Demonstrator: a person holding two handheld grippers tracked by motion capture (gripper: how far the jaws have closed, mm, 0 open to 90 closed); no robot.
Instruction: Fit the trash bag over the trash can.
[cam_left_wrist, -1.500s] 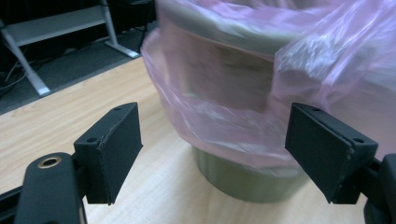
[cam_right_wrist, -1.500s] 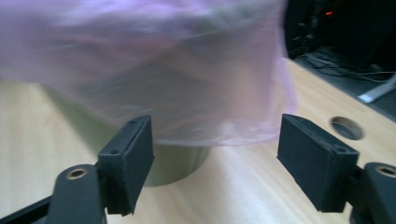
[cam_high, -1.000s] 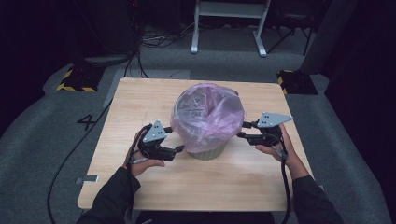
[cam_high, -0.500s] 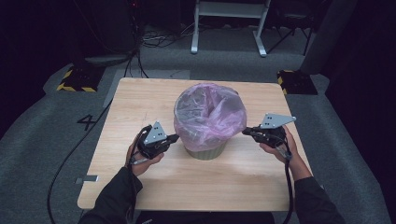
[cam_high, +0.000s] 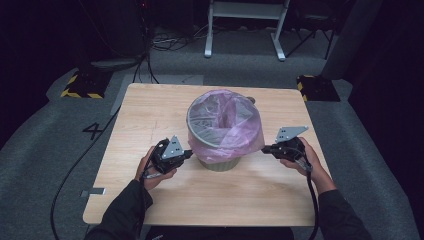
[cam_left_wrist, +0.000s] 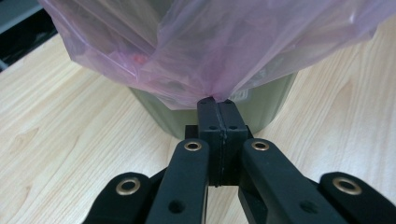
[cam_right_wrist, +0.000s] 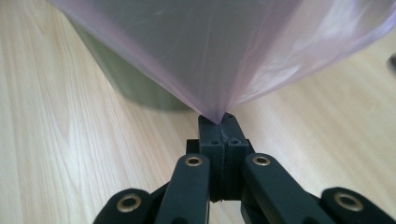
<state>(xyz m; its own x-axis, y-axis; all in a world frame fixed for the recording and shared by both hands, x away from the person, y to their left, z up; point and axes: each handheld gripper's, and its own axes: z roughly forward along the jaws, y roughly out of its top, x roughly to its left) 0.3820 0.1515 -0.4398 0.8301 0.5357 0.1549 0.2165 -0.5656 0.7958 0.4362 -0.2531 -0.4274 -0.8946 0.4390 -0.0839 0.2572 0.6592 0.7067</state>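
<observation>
A grey-green bin (cam_high: 223, 163) lined with a pink plastic bag (cam_high: 225, 125) stands in the middle of the wooden table (cam_high: 150, 115). My left gripper (cam_high: 190, 152) lies low at the bin's left side, shut on a pinch of the bag's overhanging film. In the left gripper view the closed jaws (cam_left_wrist: 215, 100) bite the bag (cam_left_wrist: 210, 46) just in front of the bin wall (cam_left_wrist: 266, 100). My right gripper (cam_high: 264, 148) is shut on the film at the bin's right. From the closed tips (cam_right_wrist: 218, 119) the bag (cam_right_wrist: 224, 51) stretches away in a taut cone, with the bin (cam_right_wrist: 121, 74) behind it.
Bare tabletop lies in front of the bin and behind it. On the grey floor past the table stand a white-legged frame (cam_high: 245, 15) and two yellow-and-black striped blocks (cam_high: 80, 85) (cam_high: 317, 87). A cable (cam_high: 75, 170) runs along the floor at the left.
Both grippers stood open beside the bin a second ago and have since shut on the bag film. The right hand has sunk a little and drawn the film outward.
</observation>
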